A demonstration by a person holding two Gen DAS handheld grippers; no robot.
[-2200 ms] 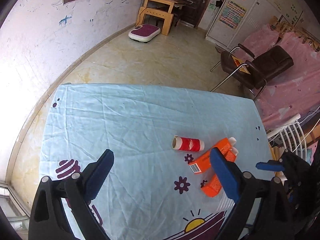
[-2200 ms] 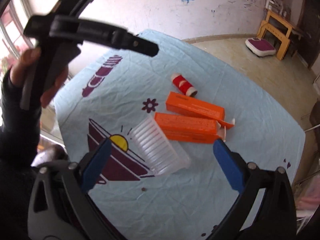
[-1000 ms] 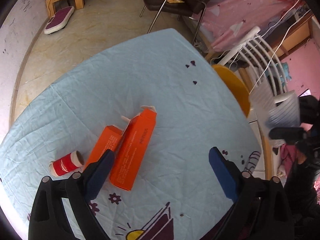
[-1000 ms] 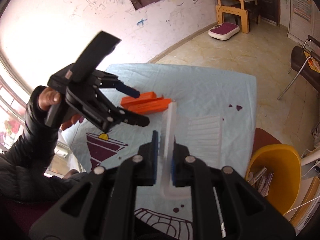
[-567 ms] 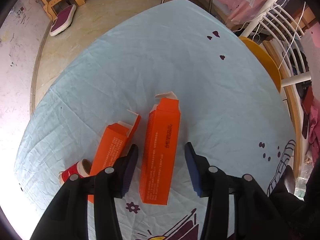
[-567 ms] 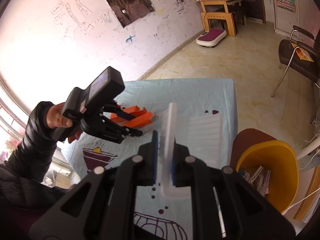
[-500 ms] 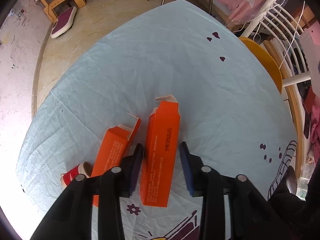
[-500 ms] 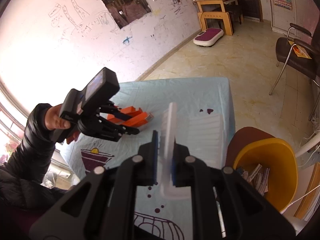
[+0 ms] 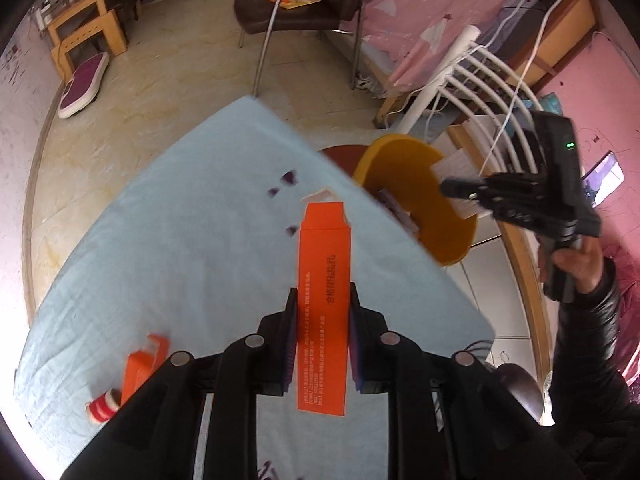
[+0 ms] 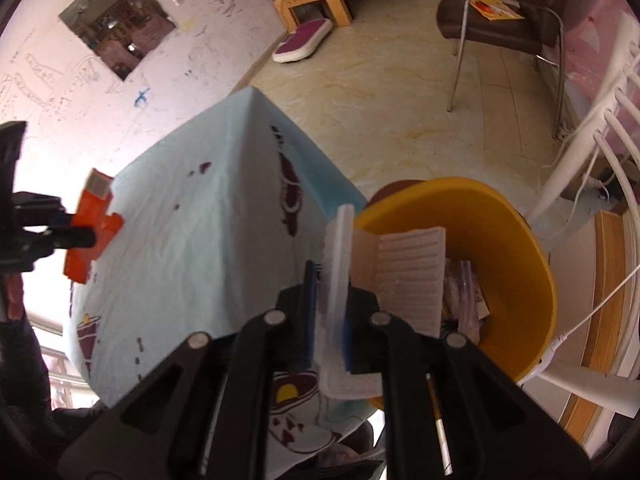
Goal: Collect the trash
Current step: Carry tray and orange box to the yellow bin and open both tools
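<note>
The right gripper is the one at the yellow bin, clamped on the flattened clear plastic cup. The cup's ribbed body hangs over the bin's near rim, so the drop lies just ahead and below; to my eye it needs only a little more reach before letting go. The left gripper is closed around the middle of a long orange carton, lifted off the desk. The carton's long axis runs straight out along the fingers, its open flap end pointing toward the bin up and to the right, well apart from it yet. The bin sits off the desk's edge and already holds some pale wrappers or papers, though I can't make out just what. A second orange carton and a small red-and-white tube lie on the cloth at the far left.
</note>
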